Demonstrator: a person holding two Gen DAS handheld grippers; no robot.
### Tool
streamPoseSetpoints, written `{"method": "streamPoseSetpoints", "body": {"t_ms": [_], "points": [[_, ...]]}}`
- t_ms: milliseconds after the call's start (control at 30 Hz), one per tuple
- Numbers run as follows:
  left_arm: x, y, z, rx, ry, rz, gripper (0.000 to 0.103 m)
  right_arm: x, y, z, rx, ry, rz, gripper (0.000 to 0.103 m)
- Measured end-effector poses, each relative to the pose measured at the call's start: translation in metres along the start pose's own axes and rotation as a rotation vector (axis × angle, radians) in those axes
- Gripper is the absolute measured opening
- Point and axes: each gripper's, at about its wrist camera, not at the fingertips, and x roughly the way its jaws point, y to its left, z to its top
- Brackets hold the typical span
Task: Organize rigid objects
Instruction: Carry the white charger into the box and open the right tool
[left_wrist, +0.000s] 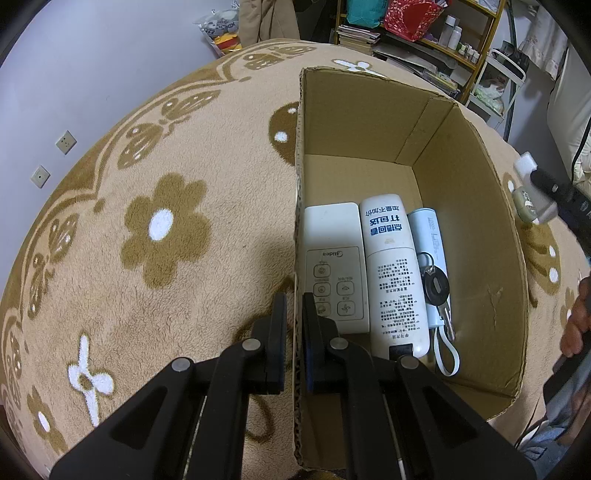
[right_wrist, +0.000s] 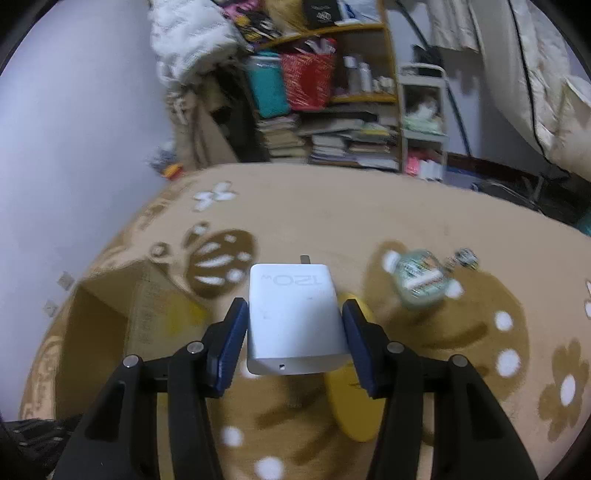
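Note:
My left gripper (left_wrist: 294, 306) is shut on the left wall of the open cardboard box (left_wrist: 300, 122), one finger outside and one inside. On the box floor lie a white Midea remote (left_wrist: 334, 258), a longer white remote (left_wrist: 393, 266), a pale blue power bank (left_wrist: 430, 240) and a black key (left_wrist: 436, 288). My right gripper (right_wrist: 295, 325) is shut on a white charger block (right_wrist: 293, 317) marked 120W and holds it above the blanket. That charger (left_wrist: 526, 164) and right gripper show at the right edge of the left wrist view. The box (right_wrist: 110, 332) lies to the lower left.
A beige flowered blanket (left_wrist: 166, 221) covers the surface. On it lie a yellow oval object (right_wrist: 351, 402), a small greenish bottle (right_wrist: 421, 280) and a tiny trinket (right_wrist: 465, 256). Cluttered shelves (right_wrist: 332, 110) stand behind. A person's hand (left_wrist: 576, 317) is at the right edge.

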Motion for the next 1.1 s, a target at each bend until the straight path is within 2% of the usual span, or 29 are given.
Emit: {"method": "streamPoseSetpoints", "body": {"t_ms": [233, 500, 933, 1100], "points": [[0.000, 0.000, 0.000, -0.001, 0.000, -0.001, 0.008, -0.030, 0.053, 0.009, -0.074, -0.053, 0.138, 0.056], [0.000, -0.001, -0.001, -0.002, 0.000, -0.003, 0.008, -0.033, 0.092, -0.002, -0.140, -0.026, 0.219, 0.056], [0.000, 0.000, -0.001, -0.008, 0.002, -0.011, 0.008, -0.018, 0.126, -0.032, -0.243, 0.066, 0.267, 0.056], [0.000, 0.000, -0.001, -0.007, 0.002, -0.011, 0.008, -0.009, 0.136, -0.041, -0.302, 0.124, 0.226, 0.056]]}}
